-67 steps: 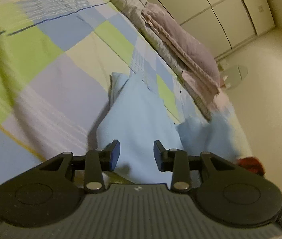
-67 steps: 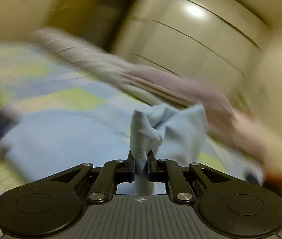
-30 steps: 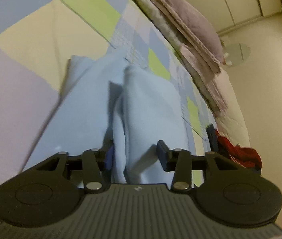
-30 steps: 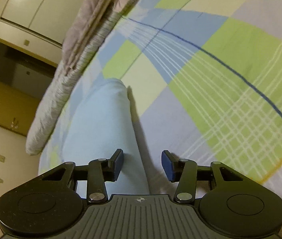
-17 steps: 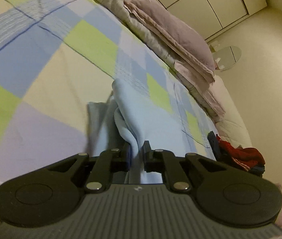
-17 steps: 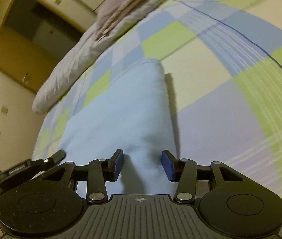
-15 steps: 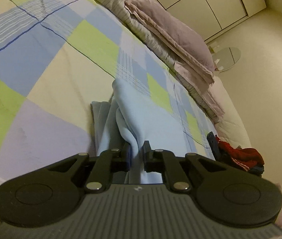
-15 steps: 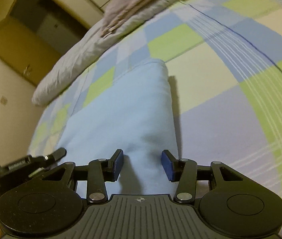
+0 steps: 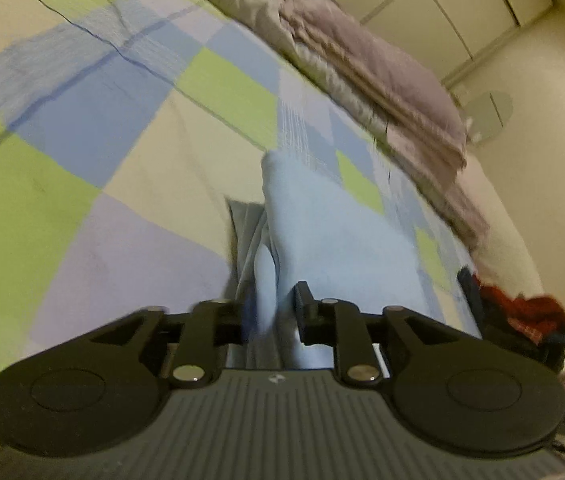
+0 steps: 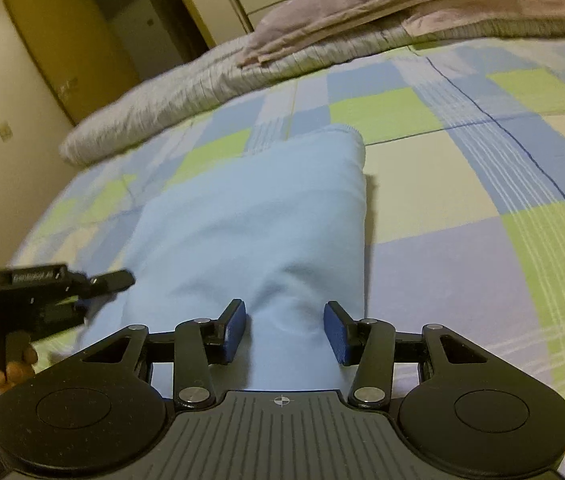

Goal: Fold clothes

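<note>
A light blue garment (image 10: pixel 266 208) lies folded on the checked bedspread (image 10: pixel 462 168). In the left wrist view the garment (image 9: pixel 322 232) runs away from me, and my left gripper (image 9: pixel 272 312) has its jaws partly apart around the near fold of cloth. My right gripper (image 10: pixel 284 332) is open, its blue pads either side of a raised ridge at the garment's near edge. The left gripper also shows in the right wrist view (image 10: pixel 98 284), at the garment's left edge, held by a hand.
A folded lilac-grey duvet (image 9: pixel 370 72) lies along the far side of the bed, also in the right wrist view (image 10: pixel 322 36). A red and dark cloth pile (image 9: pixel 522 316) sits at the bed's right end. Wardrobe doors (image 9: pixel 462 0) stand beyond.
My left gripper, shut on the blue fold half a second ago, has opened somewhat and lifted. My right gripper stays open and has tilted to see more of the bed.
</note>
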`<state>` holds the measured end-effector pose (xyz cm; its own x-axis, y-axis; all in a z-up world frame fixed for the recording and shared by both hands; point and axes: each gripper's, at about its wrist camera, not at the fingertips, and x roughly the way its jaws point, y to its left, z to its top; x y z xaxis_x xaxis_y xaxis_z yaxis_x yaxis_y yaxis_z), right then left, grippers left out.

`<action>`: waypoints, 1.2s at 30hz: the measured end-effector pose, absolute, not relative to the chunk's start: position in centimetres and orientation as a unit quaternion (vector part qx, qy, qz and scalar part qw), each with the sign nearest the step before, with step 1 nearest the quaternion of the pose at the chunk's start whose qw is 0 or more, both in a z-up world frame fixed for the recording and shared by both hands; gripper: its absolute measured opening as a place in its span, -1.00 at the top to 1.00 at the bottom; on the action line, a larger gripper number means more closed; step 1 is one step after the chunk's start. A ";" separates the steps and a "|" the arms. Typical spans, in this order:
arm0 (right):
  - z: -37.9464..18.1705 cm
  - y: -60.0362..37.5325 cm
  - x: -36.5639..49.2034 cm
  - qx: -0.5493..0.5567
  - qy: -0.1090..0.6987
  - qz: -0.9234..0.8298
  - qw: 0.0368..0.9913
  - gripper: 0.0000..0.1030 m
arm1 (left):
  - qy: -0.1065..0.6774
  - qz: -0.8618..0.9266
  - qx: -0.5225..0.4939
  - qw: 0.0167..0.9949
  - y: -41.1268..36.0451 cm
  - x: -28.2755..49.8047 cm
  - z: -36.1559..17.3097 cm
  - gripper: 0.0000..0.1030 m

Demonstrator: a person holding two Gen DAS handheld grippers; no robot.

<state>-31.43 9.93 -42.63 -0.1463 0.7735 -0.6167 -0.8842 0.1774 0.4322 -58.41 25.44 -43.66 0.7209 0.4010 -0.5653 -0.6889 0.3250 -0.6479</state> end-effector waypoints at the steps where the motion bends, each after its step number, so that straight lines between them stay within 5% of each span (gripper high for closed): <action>1: -42.3 9.3 -30.8 -0.050 0.415 0.638 0.647 0.08 | 0.146 0.347 -0.470 0.798 24.8 -59.1 -43.1 0.43; 4: -41.8 6.8 -29.3 -0.002 0.428 0.631 0.647 0.08 | 0.131 0.354 -0.479 0.792 22.5 -60.8 -42.7 0.24; 11: -43.0 6.4 -29.8 -0.012 0.455 0.613 0.646 0.08 | 0.148 0.416 -0.476 0.761 19.4 -61.3 -43.2 0.43; 15: -41.9 4.2 -28.4 0.030 0.462 0.606 0.647 0.08 | 0.088 0.399 -0.490 0.770 15.6 -62.5 -40.9 0.16; 22: -43.4 1.2 -26.7 0.082 0.510 0.572 0.637 0.08 | 0.062 0.350 -0.603 0.714 13.9 -60.1 -45.2 0.18; 36: -44.0 0.3 -24.8 0.094 0.519 0.561 0.638 0.08 | 0.042 0.427 -0.593 0.682 14.1 -56.0 -46.6 0.22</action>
<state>-24.77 0.29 -43.99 -0.1682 0.8139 -0.5561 -0.6180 0.3524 0.7028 -55.97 14.11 -46.57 0.6326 0.5324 -0.5625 -0.6314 -0.0661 -0.7726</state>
